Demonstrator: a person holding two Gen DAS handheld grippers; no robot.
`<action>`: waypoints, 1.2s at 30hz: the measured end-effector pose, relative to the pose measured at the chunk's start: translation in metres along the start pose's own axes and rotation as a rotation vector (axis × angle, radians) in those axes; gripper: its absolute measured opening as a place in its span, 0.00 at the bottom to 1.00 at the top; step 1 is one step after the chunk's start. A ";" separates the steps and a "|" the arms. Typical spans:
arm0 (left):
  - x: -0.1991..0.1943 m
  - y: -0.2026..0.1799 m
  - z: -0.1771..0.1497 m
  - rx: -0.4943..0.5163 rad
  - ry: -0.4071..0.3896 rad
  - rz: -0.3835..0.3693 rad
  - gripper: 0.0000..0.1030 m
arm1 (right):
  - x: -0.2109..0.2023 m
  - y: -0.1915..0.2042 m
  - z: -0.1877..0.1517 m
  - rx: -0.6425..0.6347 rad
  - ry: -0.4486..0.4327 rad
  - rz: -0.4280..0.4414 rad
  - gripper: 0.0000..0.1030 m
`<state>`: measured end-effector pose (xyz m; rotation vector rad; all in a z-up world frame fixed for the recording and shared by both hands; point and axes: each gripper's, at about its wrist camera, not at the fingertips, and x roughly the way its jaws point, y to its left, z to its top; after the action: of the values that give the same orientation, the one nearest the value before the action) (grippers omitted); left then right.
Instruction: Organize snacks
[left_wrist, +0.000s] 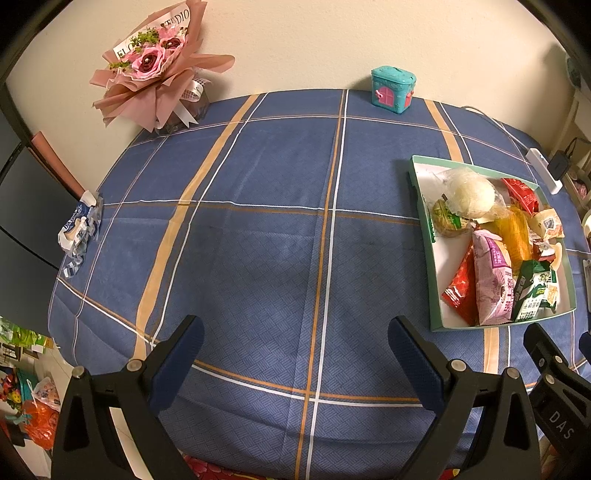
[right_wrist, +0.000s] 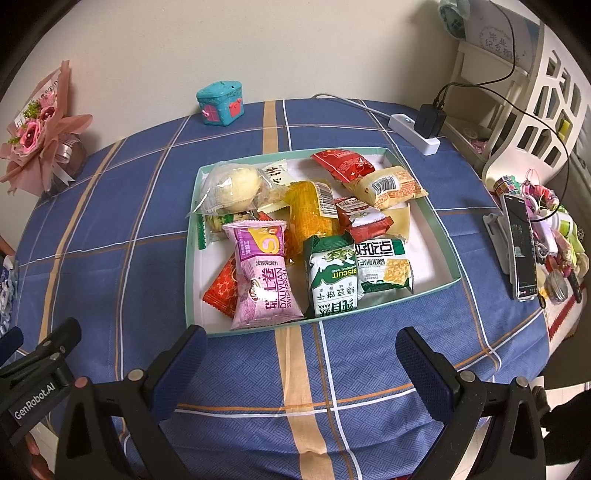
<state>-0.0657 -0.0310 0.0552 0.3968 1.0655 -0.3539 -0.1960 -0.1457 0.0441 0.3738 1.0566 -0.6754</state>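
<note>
A shallow green-rimmed tray (right_wrist: 448, 254) on the blue plaid tablecloth holds several wrapped snacks: a pink Swiss roll pack (right_wrist: 264, 277), a green biscuit pack (right_wrist: 330, 280), a red wafer pack (right_wrist: 221, 291), a yellow pack (right_wrist: 310, 214) and a wrapped bun (right_wrist: 231, 188). My right gripper (right_wrist: 299, 350) is open and empty just in front of the tray. My left gripper (left_wrist: 295, 339) is open and empty over bare cloth, left of the tray (left_wrist: 421, 206). The pink pack (left_wrist: 493, 280) shows there too.
A teal house-shaped box (right_wrist: 220, 104) and a pink bouquet (left_wrist: 155, 74) stand by the wall. A crumpled blue-white wrapper (left_wrist: 79, 227) lies at the left table edge. A power strip (right_wrist: 415, 134), a phone on a stand (right_wrist: 521, 247) and clutter sit on the right.
</note>
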 end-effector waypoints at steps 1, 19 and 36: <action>0.000 0.000 0.000 0.001 0.000 0.000 0.97 | 0.000 0.000 0.000 0.000 -0.001 0.000 1.00; 0.002 0.001 0.000 0.004 0.002 -0.002 0.97 | 0.001 0.001 0.001 0.000 0.002 -0.001 1.00; 0.002 0.002 0.000 0.002 0.003 -0.001 0.97 | 0.000 0.000 0.001 -0.001 0.003 0.000 1.00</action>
<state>-0.0637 -0.0290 0.0535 0.3990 1.0687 -0.3559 -0.1950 -0.1461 0.0440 0.3745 1.0597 -0.6746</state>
